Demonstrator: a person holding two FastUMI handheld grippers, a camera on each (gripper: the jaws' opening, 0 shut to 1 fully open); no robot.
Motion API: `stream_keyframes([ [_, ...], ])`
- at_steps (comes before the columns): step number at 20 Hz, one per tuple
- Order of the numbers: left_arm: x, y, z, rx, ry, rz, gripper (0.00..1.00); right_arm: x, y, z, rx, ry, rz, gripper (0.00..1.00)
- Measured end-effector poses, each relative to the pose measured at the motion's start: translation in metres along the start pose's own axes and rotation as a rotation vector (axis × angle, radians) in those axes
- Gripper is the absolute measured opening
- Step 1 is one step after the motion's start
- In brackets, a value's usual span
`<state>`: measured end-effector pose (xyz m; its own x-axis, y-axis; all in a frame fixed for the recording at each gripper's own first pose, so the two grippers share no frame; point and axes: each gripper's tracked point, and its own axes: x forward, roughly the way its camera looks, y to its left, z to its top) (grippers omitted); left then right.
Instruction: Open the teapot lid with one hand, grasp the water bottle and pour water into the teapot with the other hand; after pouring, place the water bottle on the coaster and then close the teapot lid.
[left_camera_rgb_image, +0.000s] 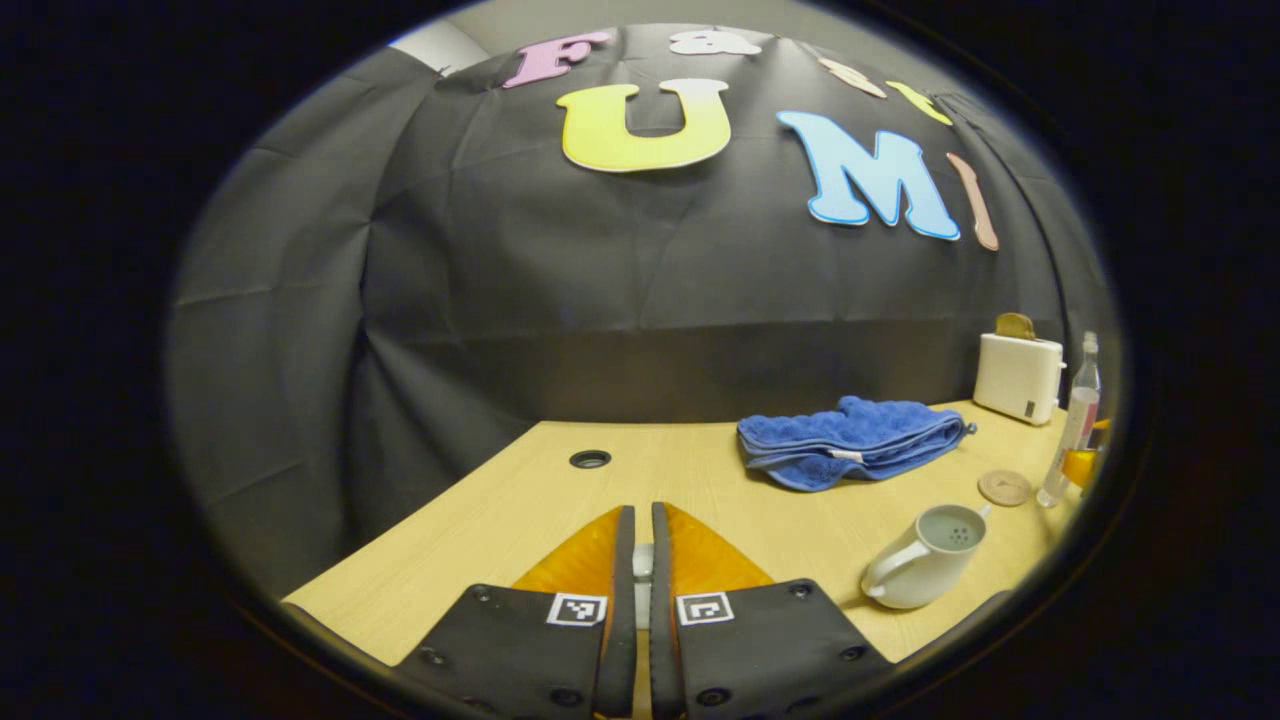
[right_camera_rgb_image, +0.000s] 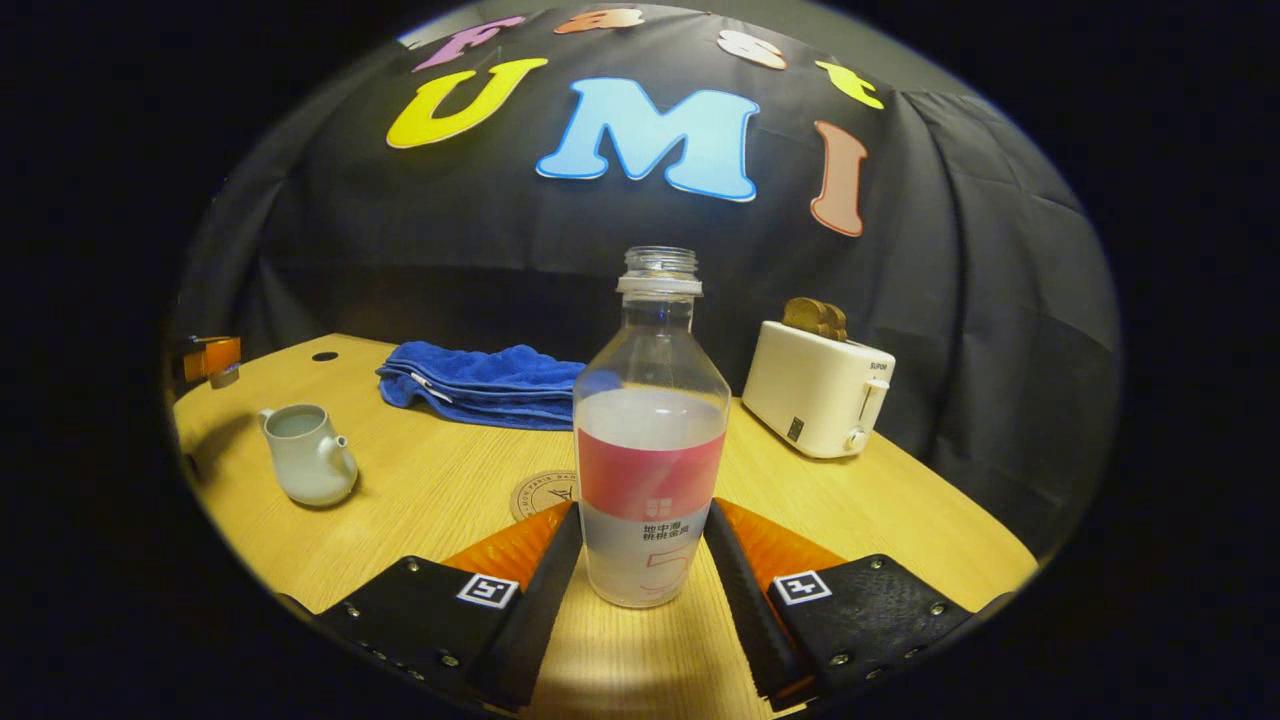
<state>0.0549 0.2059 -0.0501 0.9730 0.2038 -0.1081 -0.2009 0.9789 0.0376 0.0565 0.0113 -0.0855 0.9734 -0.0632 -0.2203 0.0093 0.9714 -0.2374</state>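
Note:
The white teapot stands open on the wooden table, its strainer holes showing; it also appears as the teapot at the left. My left gripper is shut on a small white piece, the teapot lid, held above the table left of the pot. My right gripper is shut on the uncapped water bottle, which is upright and about half full. The round coaster lies just behind and left of the bottle. The bottle and coaster sit at the far right.
A folded blue towel lies behind the teapot. A white toaster with bread in it stands at the back right near the wall. A cable hole is in the table at the back left.

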Motion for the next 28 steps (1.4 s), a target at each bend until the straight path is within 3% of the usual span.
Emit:
stream_keyframes([
  [8, -0.006, 0.003, 0.004, -0.026, -0.006, -0.021, 0.12, 0.002, 0.027, 0.055, -0.455, -0.140, -0.126, 0.77],
  [16, -0.010, 0.007, 0.007, -0.028, -0.016, -0.032, 0.12, 0.009, 0.063, 0.065, -0.893, -0.205, -0.199, 0.77],
  [23, -0.010, 0.004, 0.003, -0.032, -0.002, -0.048, 0.12, 0.008, 0.075, 0.082, -1.160, -0.282, -0.269, 0.77],
  [28, -0.011, 0.002, 0.004, -0.036, 0.001, -0.057, 0.12, 0.012, 0.087, 0.084, -1.301, -0.324, -0.271, 0.77],
])
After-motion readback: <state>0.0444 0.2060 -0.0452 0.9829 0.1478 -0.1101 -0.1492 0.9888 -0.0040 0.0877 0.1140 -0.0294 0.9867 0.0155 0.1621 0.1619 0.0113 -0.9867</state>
